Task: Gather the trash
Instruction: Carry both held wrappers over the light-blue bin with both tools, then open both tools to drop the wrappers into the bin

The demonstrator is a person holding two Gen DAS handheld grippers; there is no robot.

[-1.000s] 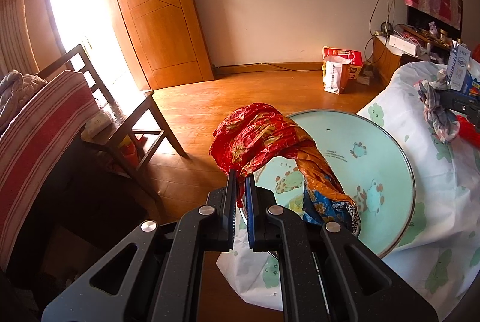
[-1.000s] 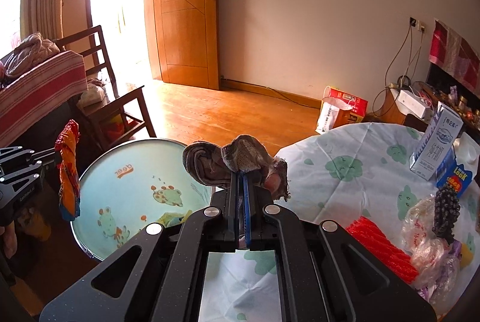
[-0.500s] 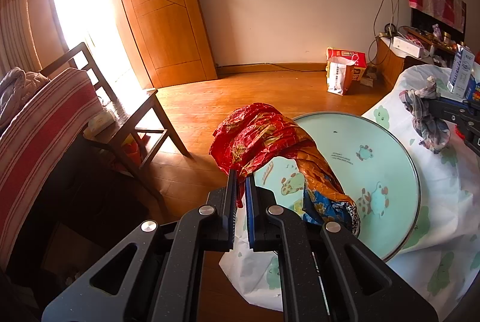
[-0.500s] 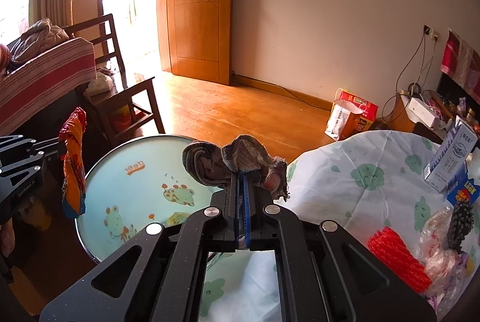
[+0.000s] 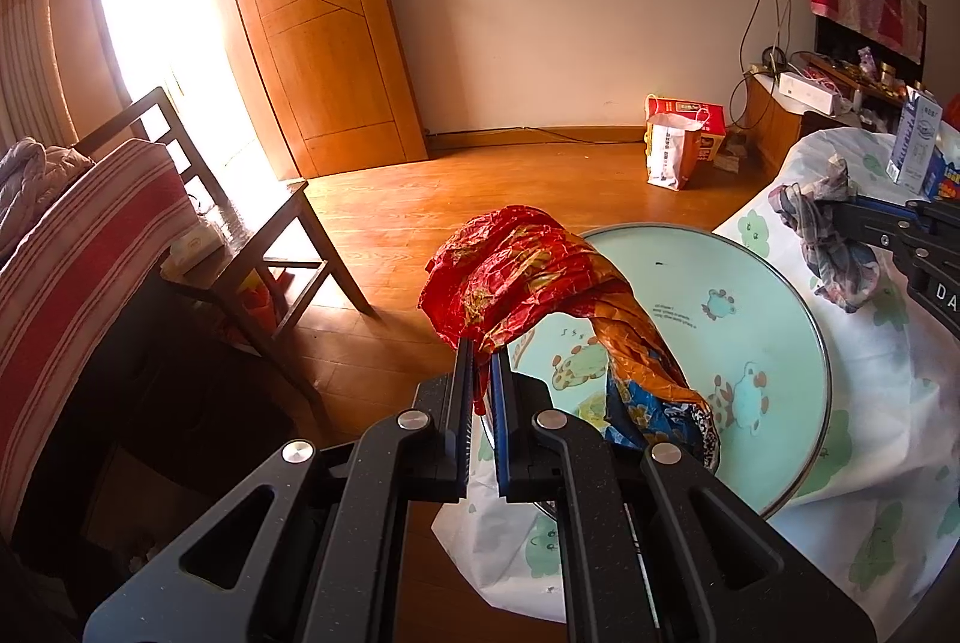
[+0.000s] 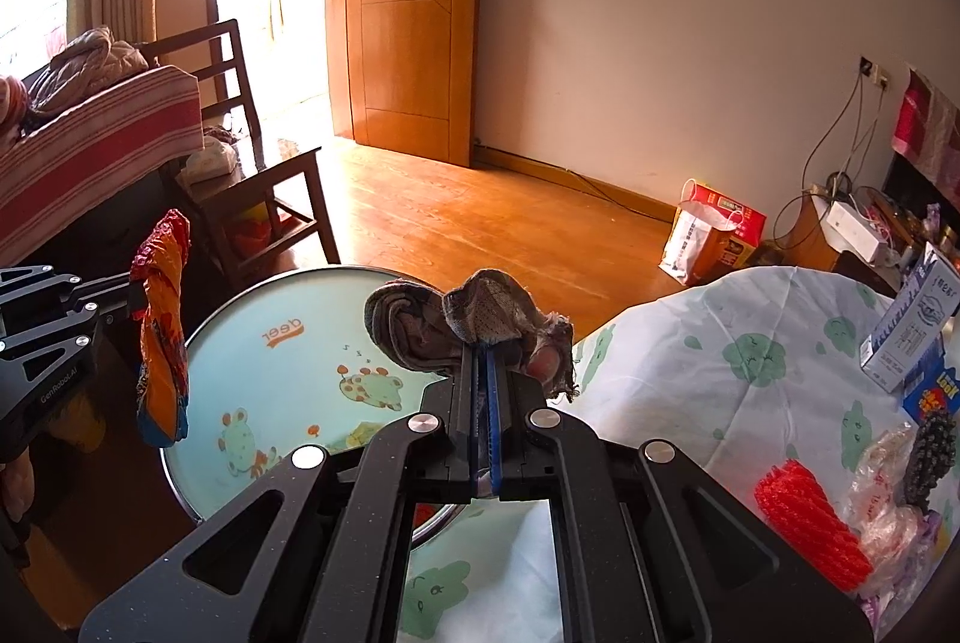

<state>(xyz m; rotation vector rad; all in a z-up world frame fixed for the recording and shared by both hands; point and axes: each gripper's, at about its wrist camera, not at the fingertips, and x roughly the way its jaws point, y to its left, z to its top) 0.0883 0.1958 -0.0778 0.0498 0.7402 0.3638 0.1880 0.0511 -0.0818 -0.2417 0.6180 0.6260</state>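
Note:
My left gripper (image 5: pixel 479 352) is shut on a crumpled red and orange snack wrapper (image 5: pixel 540 277) that hangs over the near rim of a round mint basin (image 5: pixel 774 343) with frog prints. My right gripper (image 6: pixel 482 352) is shut on a grey-brown rag (image 6: pixel 456 325) and holds it above the basin's (image 6: pixel 252 343) right side. The right wrist view shows the left gripper (image 6: pixel 135 292) with the wrapper (image 6: pixel 162 325) at the left. The left wrist view shows the right gripper (image 5: pixel 840 214) with the rag (image 5: pixel 834 253) at the right.
The basin rests on the edge of a table with a white frog-print cloth (image 6: pixel 720 361). On the cloth lie a red mesh sleeve (image 6: pixel 810 523), a plastic bag (image 6: pixel 888 493) and a milk carton (image 6: pixel 912 325). A wooden chair (image 5: pixel 240 235) and striped bedding (image 5: pixel 78 253) stand at the left.
Both grippers have drifted a little; the right gripper with the rag has moved left, further over the basin. Both grips are unchanged.

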